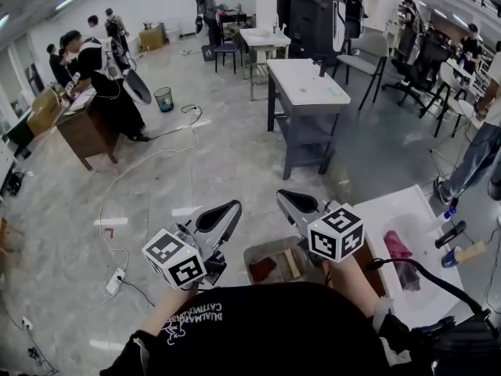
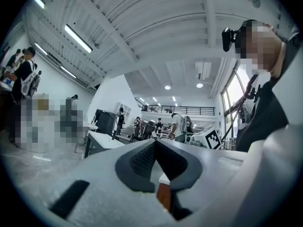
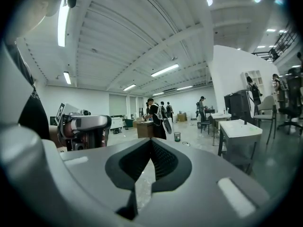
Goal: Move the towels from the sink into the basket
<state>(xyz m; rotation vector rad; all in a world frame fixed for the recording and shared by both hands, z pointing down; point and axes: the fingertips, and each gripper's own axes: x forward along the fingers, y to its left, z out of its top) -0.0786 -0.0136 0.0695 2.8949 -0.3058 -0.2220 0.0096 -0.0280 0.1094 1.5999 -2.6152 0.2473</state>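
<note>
The person's dark shirt point(image 1: 266, 327) fills the near edge. Just beyond it, the left gripper point(image 1: 233, 206) and right gripper point(image 1: 282, 195) are side by side. The left one's fingers point(image 2: 141, 161) are pressed together on nothing, and so are the right one's fingers point(image 3: 165, 162). Below and between them sits the grey basket point(image 1: 252, 251), holding a reddish piece point(image 1: 263, 268), perhaps a towel. At the right, a crumpled dark-pink towel point(image 1: 398, 247) lies in the white sink point(image 1: 427, 257).

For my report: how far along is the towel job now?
Done: one red towel seems to lie in the basket. In hand: nothing; the left gripper and the right gripper are shut and empty. Remaining: towels in the sink.
</note>
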